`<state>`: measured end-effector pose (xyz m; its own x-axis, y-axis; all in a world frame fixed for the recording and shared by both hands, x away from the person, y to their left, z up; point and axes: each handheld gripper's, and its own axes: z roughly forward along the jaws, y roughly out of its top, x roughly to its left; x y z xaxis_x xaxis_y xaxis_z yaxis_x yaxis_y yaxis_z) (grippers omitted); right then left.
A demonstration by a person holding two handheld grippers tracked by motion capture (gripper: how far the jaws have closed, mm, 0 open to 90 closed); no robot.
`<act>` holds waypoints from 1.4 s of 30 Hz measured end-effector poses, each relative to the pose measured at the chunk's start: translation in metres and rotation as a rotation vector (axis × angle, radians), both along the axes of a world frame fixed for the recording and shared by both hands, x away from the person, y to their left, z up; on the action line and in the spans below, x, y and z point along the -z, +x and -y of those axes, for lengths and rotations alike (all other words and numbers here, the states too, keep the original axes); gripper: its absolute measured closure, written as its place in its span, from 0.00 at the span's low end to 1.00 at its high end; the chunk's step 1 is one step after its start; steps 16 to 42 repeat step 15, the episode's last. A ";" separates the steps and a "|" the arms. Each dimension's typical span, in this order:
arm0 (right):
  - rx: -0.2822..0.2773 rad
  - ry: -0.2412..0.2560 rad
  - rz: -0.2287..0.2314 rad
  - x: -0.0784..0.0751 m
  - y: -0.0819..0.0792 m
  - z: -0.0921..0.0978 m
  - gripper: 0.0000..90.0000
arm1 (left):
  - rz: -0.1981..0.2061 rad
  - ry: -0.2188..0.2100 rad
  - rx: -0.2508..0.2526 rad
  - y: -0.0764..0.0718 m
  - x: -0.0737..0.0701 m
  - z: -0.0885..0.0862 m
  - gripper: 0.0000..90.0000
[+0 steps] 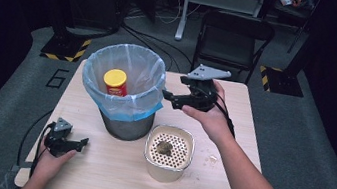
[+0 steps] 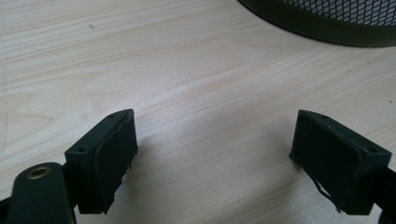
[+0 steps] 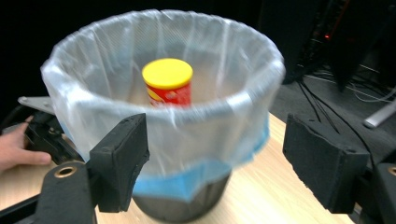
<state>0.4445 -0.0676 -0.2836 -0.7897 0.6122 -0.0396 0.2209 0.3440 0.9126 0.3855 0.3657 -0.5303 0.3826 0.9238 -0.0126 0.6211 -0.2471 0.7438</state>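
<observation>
At frame centre we see a matt pale wood table (image 1: 110, 166), a dull metal mesh bin (image 1: 126, 127) lined with thin glossy plastic bag (image 1: 147, 71), a smooth yellow-lidded can (image 1: 115, 82), and matt black jaw pads (image 3: 122, 158).

Overhead light is falling on my table (image 1: 110, 166) while the room behind is sinking into near-black. In the high view, the picture is looking soft and grainy, with the floor fading dark toward the corners. Under my left gripper (image 2: 212, 154), the jaws are casting soft shadows on pale wood, the grain staying sharp. Ahead of my right gripper (image 3: 215, 163), the bin liner (image 3: 163, 107) is glowing translucent and blurring slightly at its right rim.
</observation>
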 end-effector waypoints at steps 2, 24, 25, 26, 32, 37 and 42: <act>0.018 -0.002 -0.008 0.008 -0.002 0.010 0.24 | 0.000 0.000 0.000 0.000 0.000 0.000 0.15; 0.183 -0.041 -0.013 0.075 -0.021 0.082 0.24 | 0.010 0.003 -0.028 0.000 0.001 -0.001 0.15; 0.183 -0.041 -0.013 0.075 -0.021 0.082 0.24 | 0.010 0.003 -0.028 0.000 0.001 -0.001 0.15; 0.183 -0.041 -0.013 0.075 -0.021 0.082 0.24 | 0.010 0.003 -0.028 0.000 0.001 -0.001 0.15; 0.183 -0.041 -0.013 0.075 -0.021 0.082 0.24 | 0.010 0.003 -0.028 0.000 0.001 -0.001 0.15; 0.183 -0.041 -0.013 0.075 -0.021 0.082 0.24 | 0.010 0.003 -0.028 0.000 0.001 -0.001 0.15; 0.183 -0.041 -0.013 0.075 -0.021 0.082 0.24 | 0.010 0.003 -0.028 0.000 0.001 -0.001 0.15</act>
